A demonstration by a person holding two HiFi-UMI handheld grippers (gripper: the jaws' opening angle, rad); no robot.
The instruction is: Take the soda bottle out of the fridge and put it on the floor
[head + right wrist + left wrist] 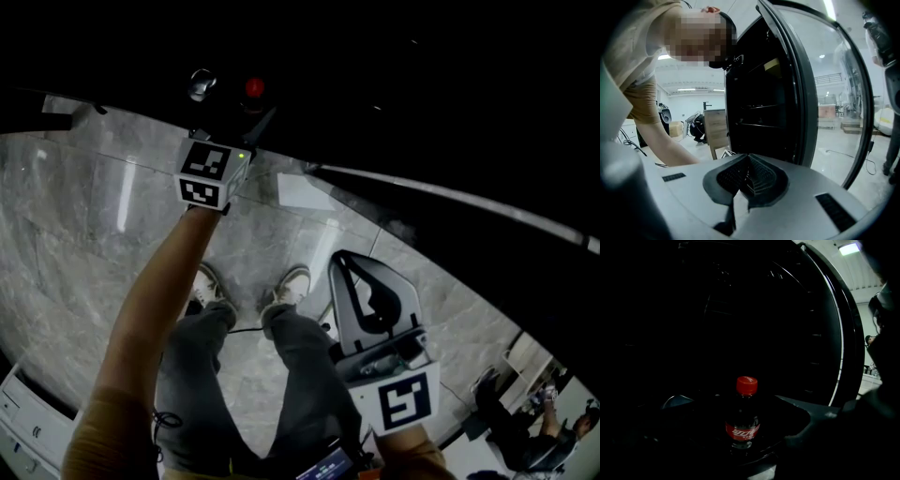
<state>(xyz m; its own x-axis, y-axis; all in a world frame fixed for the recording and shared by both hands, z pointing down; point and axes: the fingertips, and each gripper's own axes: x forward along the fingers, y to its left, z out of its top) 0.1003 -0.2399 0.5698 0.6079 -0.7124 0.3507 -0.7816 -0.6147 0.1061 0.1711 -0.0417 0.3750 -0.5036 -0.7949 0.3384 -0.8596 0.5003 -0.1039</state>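
The soda bottle (742, 425), dark with a red cap and red label, stands upright inside the dark fridge (759, 98). My left gripper (740, 446) is open, its dark jaws spread wide on either side of the bottle without pressing on it. In the head view the left gripper (225, 112) reaches into the black fridge interior, where the bottle's red cap (254, 88) shows just beyond it. My right gripper (370, 300) hangs by the person's right leg, shut with nothing between its pads (747, 180).
The fridge's curved glass door (820, 93) stands open to the right. Grey marble floor (94, 244) lies in front, with the person's shoes (286, 284) on it. A white appliance (19, 412) sits at the lower left. Another person sits at the far lower right (525, 427).
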